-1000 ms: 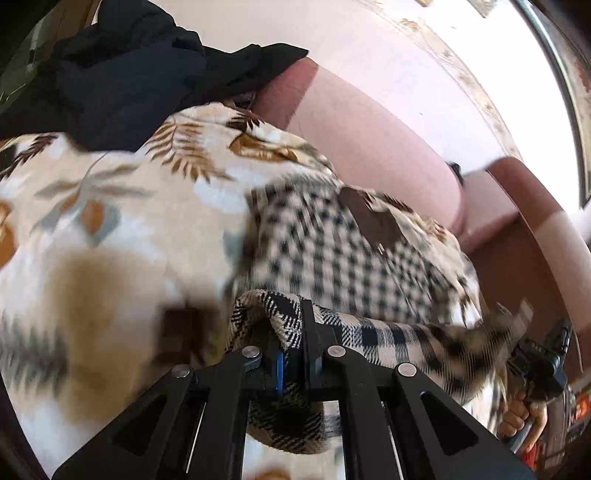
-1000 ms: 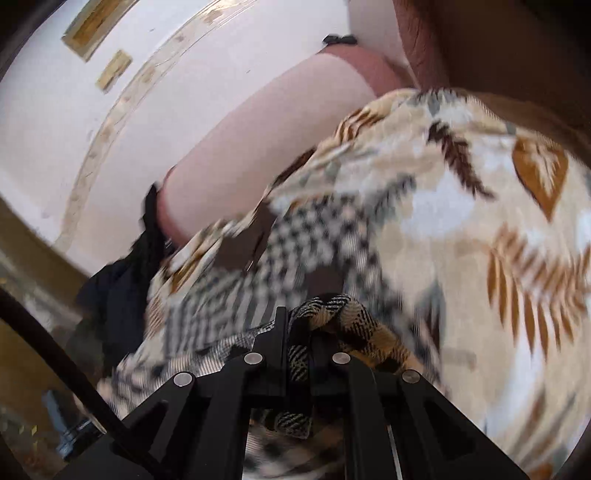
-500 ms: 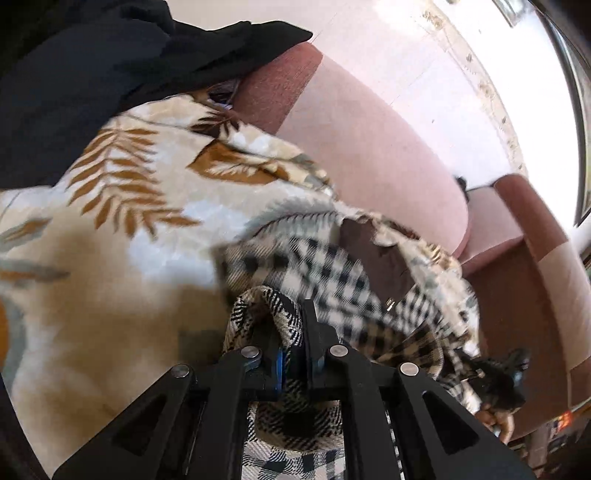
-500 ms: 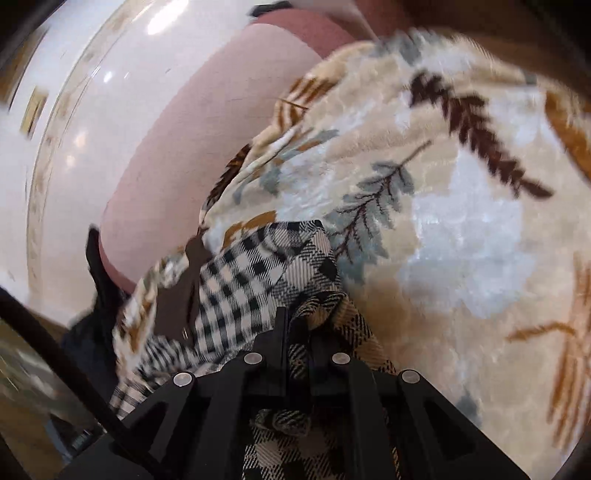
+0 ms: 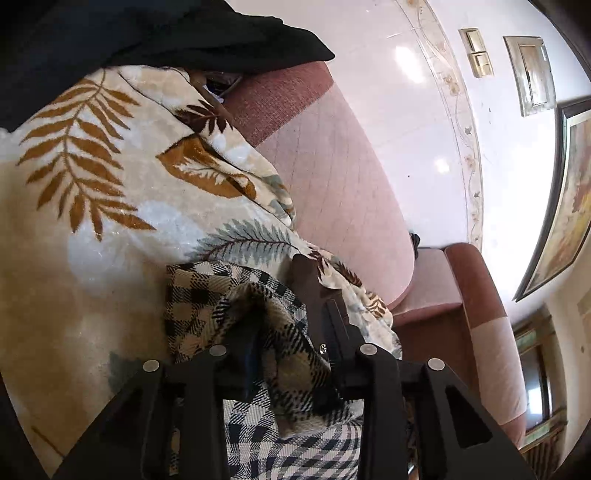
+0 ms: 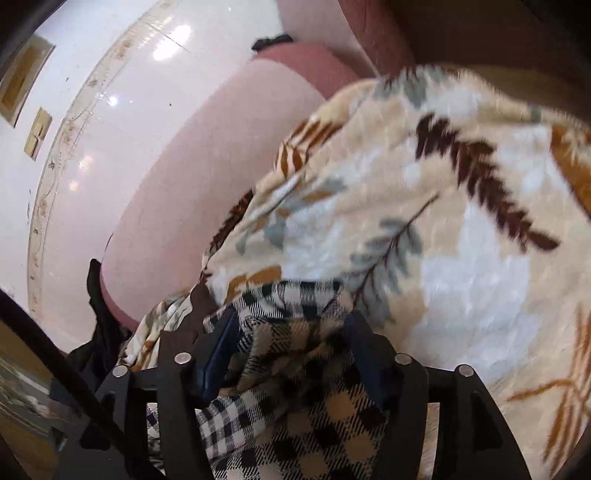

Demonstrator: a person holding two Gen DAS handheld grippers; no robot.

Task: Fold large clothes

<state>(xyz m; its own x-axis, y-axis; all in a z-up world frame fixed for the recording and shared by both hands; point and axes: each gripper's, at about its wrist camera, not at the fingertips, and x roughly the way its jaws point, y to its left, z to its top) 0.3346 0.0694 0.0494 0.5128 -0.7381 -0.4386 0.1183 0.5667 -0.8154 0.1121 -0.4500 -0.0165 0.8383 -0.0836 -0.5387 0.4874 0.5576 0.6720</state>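
Note:
A black, white and tan plaid garment (image 5: 207,306) lies on a cream leaf-print blanket (image 5: 92,206) on a pink sofa. My left gripper (image 5: 291,332) has its fingers spread, with a bunched edge of the plaid cloth lying loose between them. In the right wrist view the same plaid garment (image 6: 295,354) is bunched between the spread fingers of my right gripper (image 6: 291,332), resting on the blanket (image 6: 443,240). A dark brown patch of the garment (image 5: 310,280) shows beside the left gripper.
A black garment (image 5: 129,33) is heaped at the blanket's far left end. The pink sofa backrest (image 5: 332,177) runs behind the blanket, with a sofa arm (image 5: 480,295) to the right. A white tiled wall (image 6: 92,110) is beyond.
Both grippers have moved forward over the blanket carrying the plaid edge, then their jaws have spread apart. The cloth now sits loose between the fingers on the blanket.

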